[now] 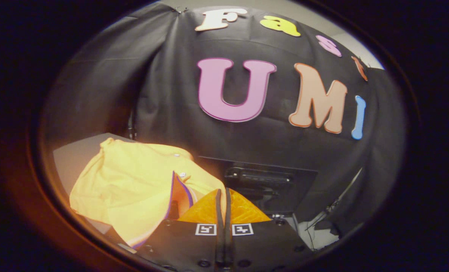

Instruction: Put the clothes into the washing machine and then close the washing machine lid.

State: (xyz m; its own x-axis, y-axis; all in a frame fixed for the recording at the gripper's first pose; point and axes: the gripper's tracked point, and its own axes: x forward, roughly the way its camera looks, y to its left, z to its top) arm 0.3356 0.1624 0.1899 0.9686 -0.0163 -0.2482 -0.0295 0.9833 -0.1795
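Observation:
A yellow shirt (133,185) with purple trim at its collar lies crumpled on a grey table (73,155), just left of my fingers. My gripper (223,196) is shut, its two fingers pressed together with no cloth visible between them. The shirt's right edge reaches up to the fingertips, and I cannot tell whether it touches them. Beyond the fingers stands the dark washing machine (269,189), with a long dark handle (258,175) across its upper part. Whether its lid is up or down is too dark to make out.
Black cloth hangs as the booth's wall (171,105) behind the table and the machine. Thin cables (322,215) and a pale floor patch lie to the right of the machine.

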